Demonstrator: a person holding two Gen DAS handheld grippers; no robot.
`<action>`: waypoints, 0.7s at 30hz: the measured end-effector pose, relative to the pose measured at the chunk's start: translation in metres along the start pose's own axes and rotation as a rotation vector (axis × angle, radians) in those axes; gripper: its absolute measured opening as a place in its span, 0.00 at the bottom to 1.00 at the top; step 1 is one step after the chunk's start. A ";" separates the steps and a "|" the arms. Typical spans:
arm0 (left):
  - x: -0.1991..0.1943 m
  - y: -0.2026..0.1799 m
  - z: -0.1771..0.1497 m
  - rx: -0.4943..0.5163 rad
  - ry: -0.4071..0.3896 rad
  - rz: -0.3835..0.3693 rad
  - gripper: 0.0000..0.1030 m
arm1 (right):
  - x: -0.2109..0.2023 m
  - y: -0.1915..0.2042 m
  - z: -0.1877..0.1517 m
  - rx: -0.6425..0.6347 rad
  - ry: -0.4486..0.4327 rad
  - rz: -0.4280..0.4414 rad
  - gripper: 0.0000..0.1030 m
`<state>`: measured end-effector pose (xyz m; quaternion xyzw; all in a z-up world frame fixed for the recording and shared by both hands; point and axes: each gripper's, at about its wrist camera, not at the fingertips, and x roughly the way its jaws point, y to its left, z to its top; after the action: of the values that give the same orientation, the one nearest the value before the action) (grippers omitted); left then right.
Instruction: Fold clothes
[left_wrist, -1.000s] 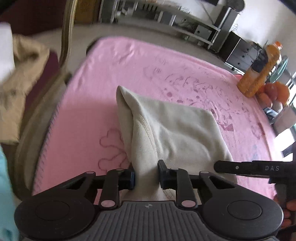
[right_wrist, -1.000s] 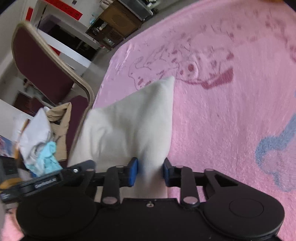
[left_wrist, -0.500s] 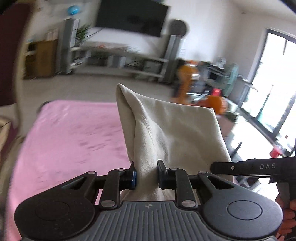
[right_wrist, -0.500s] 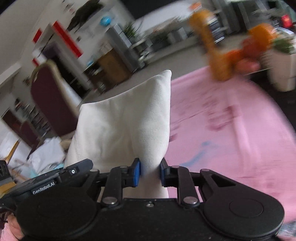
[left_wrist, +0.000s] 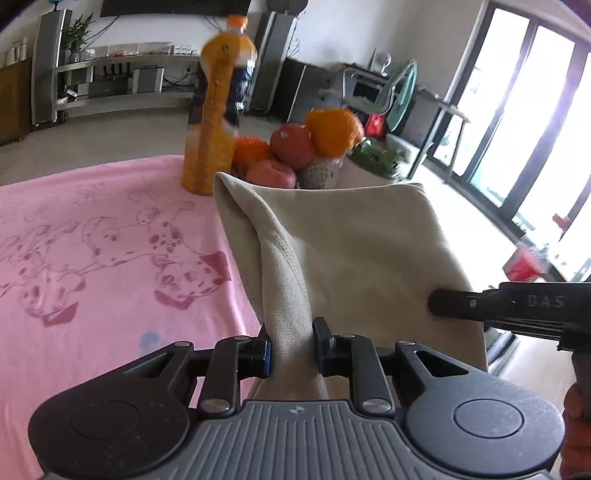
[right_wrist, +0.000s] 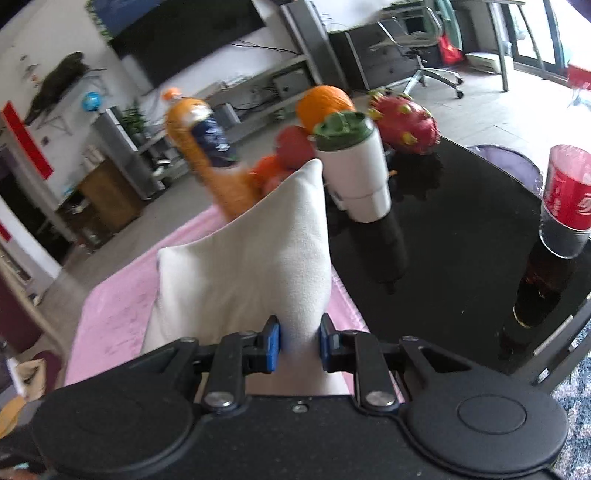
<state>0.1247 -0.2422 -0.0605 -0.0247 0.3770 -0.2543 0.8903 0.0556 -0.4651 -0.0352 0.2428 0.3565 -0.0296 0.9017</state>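
Observation:
A folded cream garment (left_wrist: 354, 251) is held up off the pink blanket (left_wrist: 92, 258) by both grippers. My left gripper (left_wrist: 291, 349) is shut on its left edge near a stitched seam. My right gripper (right_wrist: 298, 345) is shut on the other edge of the same garment (right_wrist: 255, 266). The right gripper's body (left_wrist: 517, 306) shows at the right of the left wrist view, beside the cloth. The garment's lower part is hidden behind the gripper bodies.
An orange drink bottle (left_wrist: 218, 110) and a pile of fruit (left_wrist: 303, 147) stand at the blanket's far edge. A white tumbler with a green lid (right_wrist: 354, 170), a dragon fruit (right_wrist: 406, 122) and a red cup (right_wrist: 565, 199) stand on the black glass table (right_wrist: 461, 240).
Both grippers have lifted the garment off the blanket and swung right, towards the bottle, fruit and black table. Both stay shut on the cloth.

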 end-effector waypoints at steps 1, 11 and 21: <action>0.013 0.001 0.002 0.000 0.011 0.017 0.20 | 0.010 -0.002 -0.001 0.014 0.001 -0.007 0.20; 0.023 0.022 -0.017 0.117 0.037 0.197 0.34 | 0.047 -0.036 -0.012 0.080 -0.036 -0.102 0.63; 0.041 -0.010 -0.034 0.173 0.121 0.107 0.24 | 0.058 -0.012 -0.041 0.062 0.076 -0.042 0.27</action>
<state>0.1215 -0.2658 -0.1093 0.0879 0.4075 -0.2390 0.8770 0.0704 -0.4501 -0.1042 0.2639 0.3945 -0.0503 0.8787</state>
